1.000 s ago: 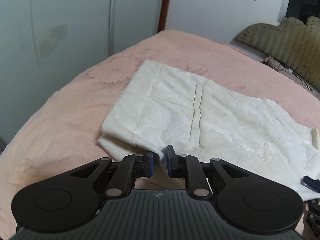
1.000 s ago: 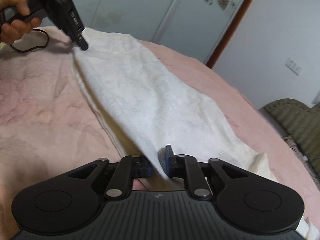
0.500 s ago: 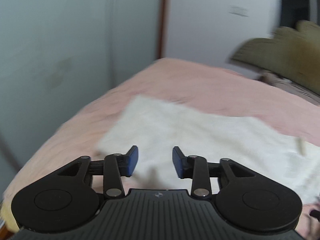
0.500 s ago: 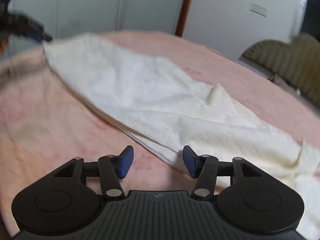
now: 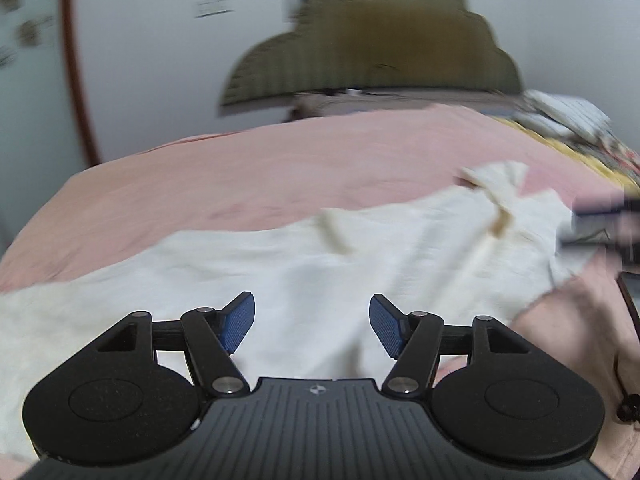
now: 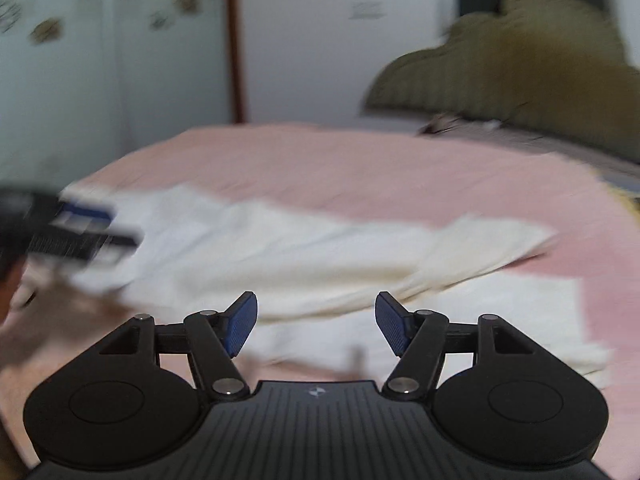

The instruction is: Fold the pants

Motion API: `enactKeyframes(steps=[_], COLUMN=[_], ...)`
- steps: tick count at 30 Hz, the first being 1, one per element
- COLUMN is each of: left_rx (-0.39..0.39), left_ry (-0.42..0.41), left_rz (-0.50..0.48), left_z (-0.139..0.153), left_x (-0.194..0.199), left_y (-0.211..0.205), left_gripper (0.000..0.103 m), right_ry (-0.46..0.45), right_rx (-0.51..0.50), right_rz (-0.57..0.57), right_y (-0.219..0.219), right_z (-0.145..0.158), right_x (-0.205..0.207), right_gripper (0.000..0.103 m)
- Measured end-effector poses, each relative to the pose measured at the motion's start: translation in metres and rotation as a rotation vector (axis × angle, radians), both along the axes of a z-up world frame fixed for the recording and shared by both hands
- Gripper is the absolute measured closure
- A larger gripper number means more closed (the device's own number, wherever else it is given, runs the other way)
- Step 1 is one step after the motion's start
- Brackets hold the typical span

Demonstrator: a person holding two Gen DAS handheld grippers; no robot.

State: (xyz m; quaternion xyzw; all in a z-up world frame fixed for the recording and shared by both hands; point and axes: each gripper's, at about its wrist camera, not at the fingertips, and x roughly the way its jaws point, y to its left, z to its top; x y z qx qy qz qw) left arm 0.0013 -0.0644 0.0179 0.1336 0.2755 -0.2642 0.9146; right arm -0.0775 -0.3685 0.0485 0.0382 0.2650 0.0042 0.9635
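— On the pink bed (image 5: pixel 248 184), where did the pants (image 5: pixel 304 264) lie?

— Across the middle of it, cream-white, stretched from nine o'clock to three in my left camera. One end bunched up near two o'clock, with a loose strip of cloth (image 5: pixel 496 200) sticking up there. Both pictures were smeared, so I could not read the seams.

— And your left gripper (image 5: pixel 311 322)?

— Its jaws were apart and opening. Its blue pads (image 5: pixel 237 322) pressed on nothing; the pants showed between and beyond them, but were not clamped.

— The right gripper (image 6: pixel 316 324)?

— The same: jaws apart and opening, nothing pinched. In that camera the pants (image 6: pixel 280 248) ran from nine o'clock to three, with a folded layer on top and a flatter part (image 6: pixel 520 320) at four o'clock, nearer me.

— Could you see one tool from the other?

— Yes. At nine o'clock in the right camera my left gripper (image 6: pixel 86 236) was a dark blur with blue pads, over the pants' end; whether it touched the cloth I could not tell. At three o'clock in the left camera a dark blurred shape (image 5: pixel 604 224) sat at the other end, which I took for my right gripper.

— What stood beyond the bed?

— An olive headboard (image 5: pixel 376 40) at twelve o'clock, and a white wall (image 5: pixel 168 60) at ten.
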Motion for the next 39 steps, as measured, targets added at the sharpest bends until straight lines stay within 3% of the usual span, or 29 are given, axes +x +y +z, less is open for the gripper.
enactKeyframes(steps=[3,7,9,12,14,15,16,18,24,27,28,31,34,37,39], left_rx=[0.013,0.041,0.036,0.012,-0.005,-0.008,-0.003,0.013,0.011,0.028,0.036,0.047,0.052,0.048,0.051], left_ry=[-0.015,-0.017,-0.003,0.028,0.03,0.022,0.011,-0.012,0.005,0.008,-0.002,-0.022,-0.022,-0.035,-0.044], left_rz=[-0.069,-0.114,-0.126,-0.14,-0.157,-0.168,-0.175,-0.185,-0.23,-0.252,-0.255,-0.27,-0.286,-0.298,-0.307], left_z=[-0.008,-0.017,-0.021,-0.021,-0.02,-0.02,-0.02,-0.02,-0.027,-0.033,-0.035,-0.038,-0.039,-0.039,-0.039], left_x=[-0.007,-0.009,-0.004,0.002,0.003,0.002,0.001,-0.002,-0.001,-0.001,-0.001,-0.002,-0.001,-0.003,-0.005], left_y=[-0.024,-0.04,-0.045,-0.051,-0.056,-0.059,-0.062,-0.068,-0.082,-0.09,-0.091,-0.093,-0.097,-0.099,-0.101], left_gripper=[0.035,0.035,0.035,0.035,0.035,0.035,0.035,0.035,0.035,0.035,0.035,0.035,0.035,0.035,0.035], right_ry=[0.017,0.083,0.098,0.121,0.117,0.1,0.098,0.092,0.028,0.206,0.215,0.094,0.043,0.097,0.161], right_rx=[0.079,0.371,0.512,0.689,0.748,0.738,0.726,0.688,0.52,0.386,0.36,0.168,0.116,0.157,0.123], right_rz=[-0.176,-0.435,-0.482,-0.454,-0.429,-0.424,-0.438,-0.457,-0.48,-0.49,-0.515,-0.647,-0.49,-0.326,-0.303], right_y=[-0.075,-0.174,-0.201,-0.218,-0.217,-0.216,-0.216,-0.215,-0.199,-0.193,-0.191,-0.174,-0.15,-0.126,-0.111], right_z=[0.006,-0.026,-0.044,-0.072,-0.087,-0.087,-0.086,-0.085,-0.055,-0.061,-0.059,-0.023,0.005,0.005,-0.002], right_x=[-0.005,-0.041,-0.059,-0.064,-0.057,-0.054,-0.049,-0.043,-0.064,-0.048,-0.046,-0.043,-0.001,0.063,0.105], right_gripper=[0.037,0.036,0.035,0.035,0.036,0.04,0.062,0.089,0.093,0.091,0.089,0.089,0.088,0.084,0.075])
